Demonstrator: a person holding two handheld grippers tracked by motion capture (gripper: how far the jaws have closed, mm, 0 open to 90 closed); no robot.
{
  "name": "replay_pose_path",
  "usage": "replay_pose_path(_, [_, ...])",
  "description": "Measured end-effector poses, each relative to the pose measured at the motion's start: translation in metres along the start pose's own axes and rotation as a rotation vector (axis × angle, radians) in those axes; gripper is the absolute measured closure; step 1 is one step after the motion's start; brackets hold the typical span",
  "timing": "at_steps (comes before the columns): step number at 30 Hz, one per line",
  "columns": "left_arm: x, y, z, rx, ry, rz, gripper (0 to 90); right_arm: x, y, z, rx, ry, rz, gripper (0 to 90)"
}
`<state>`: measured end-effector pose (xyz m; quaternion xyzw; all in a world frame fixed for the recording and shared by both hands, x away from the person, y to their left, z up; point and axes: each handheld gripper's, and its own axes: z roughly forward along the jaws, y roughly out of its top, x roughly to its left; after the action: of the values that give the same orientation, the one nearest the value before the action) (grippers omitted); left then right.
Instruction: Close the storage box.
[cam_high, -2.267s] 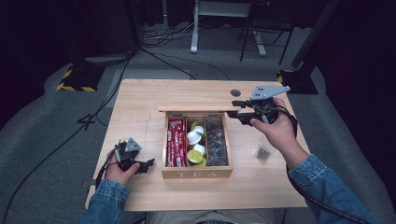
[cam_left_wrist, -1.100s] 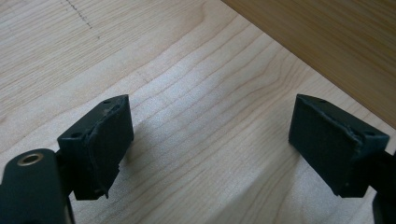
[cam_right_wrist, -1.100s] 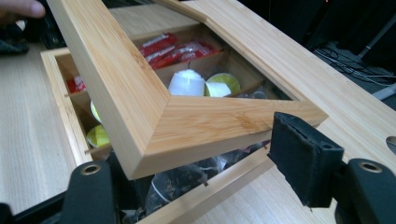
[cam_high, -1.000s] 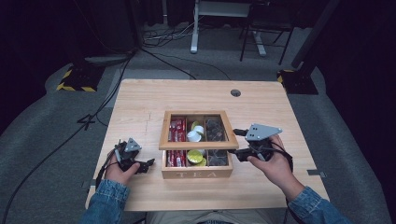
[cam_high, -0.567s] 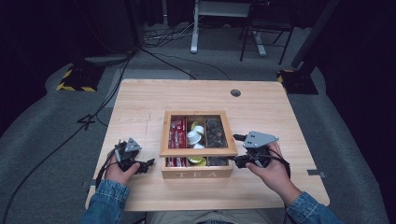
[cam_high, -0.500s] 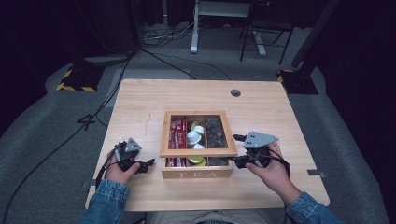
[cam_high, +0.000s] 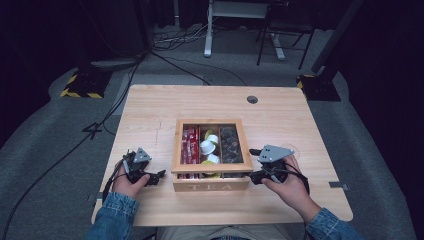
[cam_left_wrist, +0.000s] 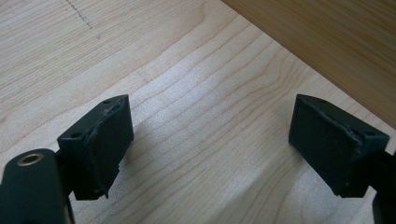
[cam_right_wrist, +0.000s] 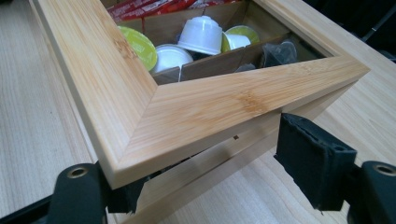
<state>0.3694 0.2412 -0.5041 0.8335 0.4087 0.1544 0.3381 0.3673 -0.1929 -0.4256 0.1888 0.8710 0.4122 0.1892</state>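
Note:
A wooden tea box (cam_high: 210, 187) marked TEA stands in the middle of the table. Its windowed lid (cam_high: 176, 145) lies down over it, with a thin gap under the front right corner (cam_right_wrist: 219, 112). Through the window I see red packets (cam_high: 189, 145), white capsules (cam_high: 207, 146) and dark sachets (cam_high: 230, 145). My right gripper (cam_high: 252, 164) sits at that corner, open. In the right gripper view its (cam_right_wrist: 217, 179) left jaw is under the lid corner and its right jaw stands beside the box wall. My left gripper (cam_high: 157, 176) rests on the table left of the box, open and holding nothing (cam_left_wrist: 210, 140).
A round cable hole (cam_high: 252, 99) lies in the table top behind the box. Bare wood (cam_high: 150, 115) surrounds the box on all sides. Beyond the far edge are cables (cam_high: 175, 45) on the floor and white desk legs (cam_high: 207, 30).
My right gripper came down from behind the box to its front right corner, and the raised lid came down over the box. The left gripper has stayed put.

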Motion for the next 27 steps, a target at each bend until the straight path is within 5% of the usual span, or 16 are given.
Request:
replay_pose_path(9, [0.0003, 0.0003, -0.0001, 0.004, 0.0, 0.004, 14.1, 0.0021, -0.0029, 0.0041, 0.048, 0.042, -0.014, 33.4])
replay_pose_path(24, [-0.0004, -0.0003, -0.0005, 0.001, 0.007, 0.004, 14.4, 0.0051, -0.0015, 0.0019, 0.075, 0.021, -0.035, 33.9])
replay_pose_path(26, [-0.0007, -0.0006, -0.0008, 0.002, 0.007, 0.001, 14.5, 0.0055, -0.0007, 0.0, 0.08, 0.021, -0.042, 31.0])
replay_pose_path(27, [-0.0006, -0.0007, -0.001, 0.002, 0.008, 0.003, 14.5, 0.0058, 0.0004, -0.0033, 0.083, 0.032, -0.032, 22.6])
